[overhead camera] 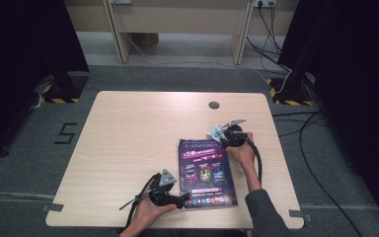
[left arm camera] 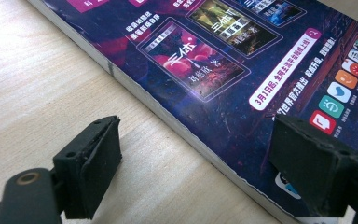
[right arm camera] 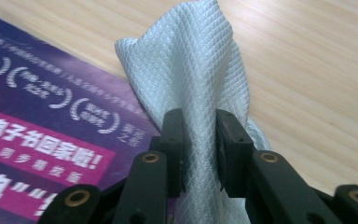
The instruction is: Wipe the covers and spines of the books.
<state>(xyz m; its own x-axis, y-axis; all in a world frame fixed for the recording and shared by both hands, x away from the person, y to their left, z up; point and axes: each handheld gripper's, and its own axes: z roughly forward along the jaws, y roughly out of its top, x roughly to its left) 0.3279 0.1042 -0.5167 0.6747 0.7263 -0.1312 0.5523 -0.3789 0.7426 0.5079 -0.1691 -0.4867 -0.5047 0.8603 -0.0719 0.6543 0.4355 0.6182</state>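
Light wooden table (overhead camera: 128, 143) on grey carpet (overhead camera: 24, 163), black curtains (overhead camera: 24, 44) flanking.

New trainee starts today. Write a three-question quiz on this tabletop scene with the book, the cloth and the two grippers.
1. True or false: the right gripper is shut on the white cloth.
2. Where do the left gripper's jaws stand? A: clamped on the cloth. B: open, astride the near edge of the purple book. C: shut above the bare table.
3. Which end of the book, seen from above, is the cloth at?

Key
1. True; both pads press on it.
2. B.
3. The far end, by its right corner.
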